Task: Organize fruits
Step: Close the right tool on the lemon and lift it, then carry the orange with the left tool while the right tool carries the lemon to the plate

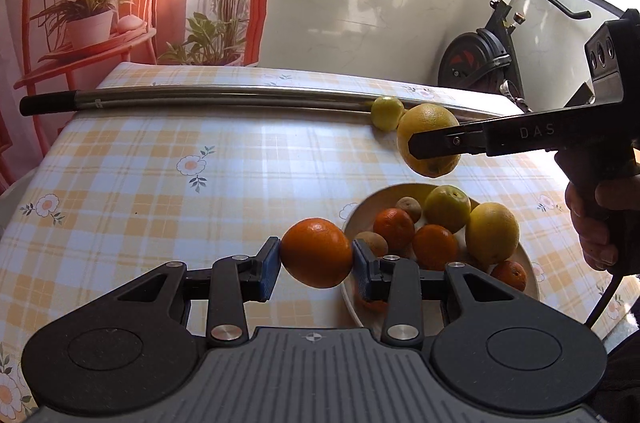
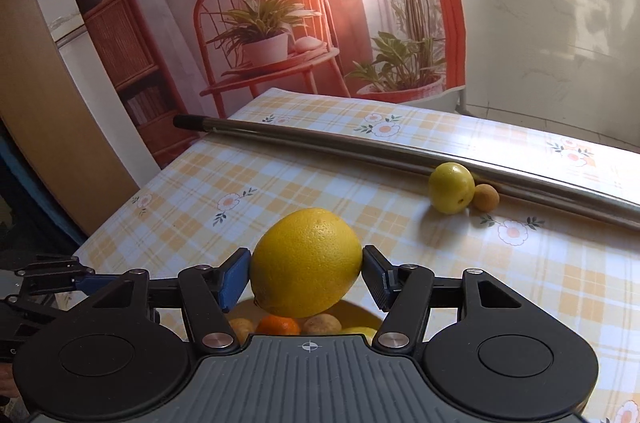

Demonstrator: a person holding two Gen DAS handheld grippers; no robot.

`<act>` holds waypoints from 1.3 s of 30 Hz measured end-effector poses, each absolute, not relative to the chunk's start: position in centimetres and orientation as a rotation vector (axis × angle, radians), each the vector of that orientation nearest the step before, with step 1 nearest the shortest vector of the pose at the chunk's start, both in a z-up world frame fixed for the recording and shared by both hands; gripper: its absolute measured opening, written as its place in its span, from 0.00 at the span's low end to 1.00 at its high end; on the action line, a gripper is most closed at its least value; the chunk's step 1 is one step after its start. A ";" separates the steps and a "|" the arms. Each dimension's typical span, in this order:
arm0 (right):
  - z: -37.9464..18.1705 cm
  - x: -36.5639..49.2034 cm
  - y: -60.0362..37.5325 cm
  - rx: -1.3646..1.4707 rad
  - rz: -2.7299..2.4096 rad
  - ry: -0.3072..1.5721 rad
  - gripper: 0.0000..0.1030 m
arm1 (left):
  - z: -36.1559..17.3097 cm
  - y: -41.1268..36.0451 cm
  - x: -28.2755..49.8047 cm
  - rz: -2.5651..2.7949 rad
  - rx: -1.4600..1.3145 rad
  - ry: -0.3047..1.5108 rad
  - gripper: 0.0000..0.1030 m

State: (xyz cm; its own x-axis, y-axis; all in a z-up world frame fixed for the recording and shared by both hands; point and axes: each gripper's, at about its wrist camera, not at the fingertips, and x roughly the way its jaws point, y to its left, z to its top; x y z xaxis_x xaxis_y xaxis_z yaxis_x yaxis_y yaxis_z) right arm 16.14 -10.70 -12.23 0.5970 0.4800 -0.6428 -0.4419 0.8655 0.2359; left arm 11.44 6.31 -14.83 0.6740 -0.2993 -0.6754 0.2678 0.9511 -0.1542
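My left claw grips an orange just beside the plate rim; my right claw clamps a large lemon above it, apparently for depositing. Two small fruits remain on the tabletop, lodged against the metal pole.

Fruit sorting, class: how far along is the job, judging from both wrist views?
Done: several fruits lie in the bowl. In hand: the left gripper holds an orange, the right gripper a yellow citrus. Left: a small yellow-green fruit and small brown fruit by the metal pole.
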 end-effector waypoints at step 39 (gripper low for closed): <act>-14.2 7.3 -11.7 0.071 0.514 0.855 0.55 | -17.3 2.5 9.2 -0.430 0.020 0.802 0.47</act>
State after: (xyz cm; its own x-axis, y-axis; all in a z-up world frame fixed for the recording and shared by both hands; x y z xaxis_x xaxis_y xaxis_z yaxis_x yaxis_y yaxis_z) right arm 7.34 -11.67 -14.24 0.5429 0.4600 -0.7026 -0.4043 0.8765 0.2614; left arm 9.23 2.48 -17.26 0.6139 -0.3657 -0.6996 0.3805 0.9136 -0.1437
